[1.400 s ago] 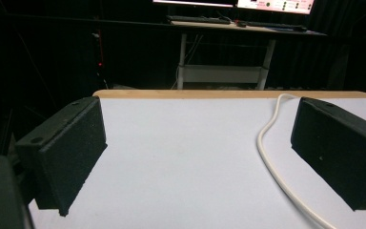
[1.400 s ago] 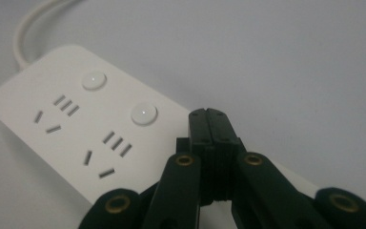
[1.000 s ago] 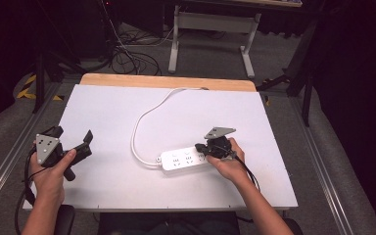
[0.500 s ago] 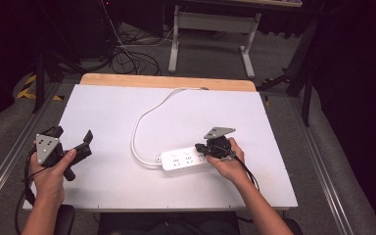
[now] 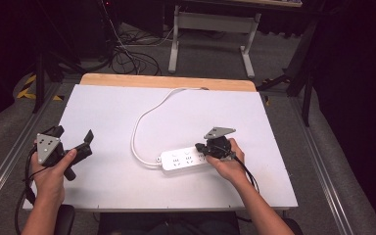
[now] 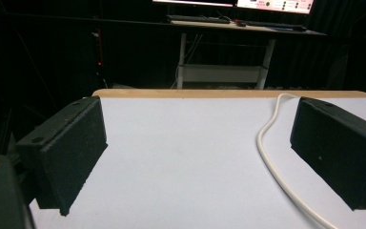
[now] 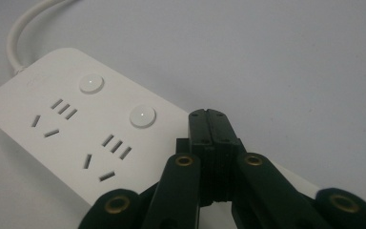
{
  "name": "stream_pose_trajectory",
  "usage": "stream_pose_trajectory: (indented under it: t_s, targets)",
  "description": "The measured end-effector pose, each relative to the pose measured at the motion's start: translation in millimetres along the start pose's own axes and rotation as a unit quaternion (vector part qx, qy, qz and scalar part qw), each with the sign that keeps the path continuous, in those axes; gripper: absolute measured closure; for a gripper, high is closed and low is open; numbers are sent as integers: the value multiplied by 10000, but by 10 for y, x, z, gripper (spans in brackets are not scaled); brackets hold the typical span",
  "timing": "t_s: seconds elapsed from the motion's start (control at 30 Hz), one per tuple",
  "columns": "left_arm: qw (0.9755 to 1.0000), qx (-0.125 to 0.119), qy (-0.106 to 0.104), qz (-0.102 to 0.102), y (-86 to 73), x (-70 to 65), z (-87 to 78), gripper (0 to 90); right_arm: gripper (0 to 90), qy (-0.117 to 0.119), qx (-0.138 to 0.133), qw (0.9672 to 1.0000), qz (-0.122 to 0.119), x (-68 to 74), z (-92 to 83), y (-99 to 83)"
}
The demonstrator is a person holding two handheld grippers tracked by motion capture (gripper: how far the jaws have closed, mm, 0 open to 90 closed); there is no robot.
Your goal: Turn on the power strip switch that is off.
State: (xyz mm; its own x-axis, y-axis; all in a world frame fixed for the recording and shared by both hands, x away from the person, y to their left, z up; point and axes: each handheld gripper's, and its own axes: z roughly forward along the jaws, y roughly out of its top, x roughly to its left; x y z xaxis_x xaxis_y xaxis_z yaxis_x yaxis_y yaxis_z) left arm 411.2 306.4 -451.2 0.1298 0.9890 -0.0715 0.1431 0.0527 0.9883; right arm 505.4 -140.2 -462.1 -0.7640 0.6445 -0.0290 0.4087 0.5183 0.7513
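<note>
bare table (image 5: 103, 112) at left, power strip (image 5: 183, 159) and cord (image 5: 142, 117) mid-table

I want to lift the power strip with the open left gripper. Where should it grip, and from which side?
Probably across the short width of the power strip, near its cord end, coming from above. It lies flat, and the shut right gripper sits over the other end; the left gripper stands open wide.

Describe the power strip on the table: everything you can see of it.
The power strip is a white, glossy, plastic-looking bar lying flat on the white table, outlets and round buttons facing up. Its white cord leaves its left end and curves toward the table's far edge. The right tool, jaws together, is at its right end.
</note>
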Motion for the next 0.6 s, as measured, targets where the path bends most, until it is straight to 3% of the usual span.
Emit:
stream_pose_trajectory:
  t_s: [0.6]
  targets:
    - [10000,-6,-43,16,3,-24,13,54,900,-21,-45,10000,59,6,-1,-13]
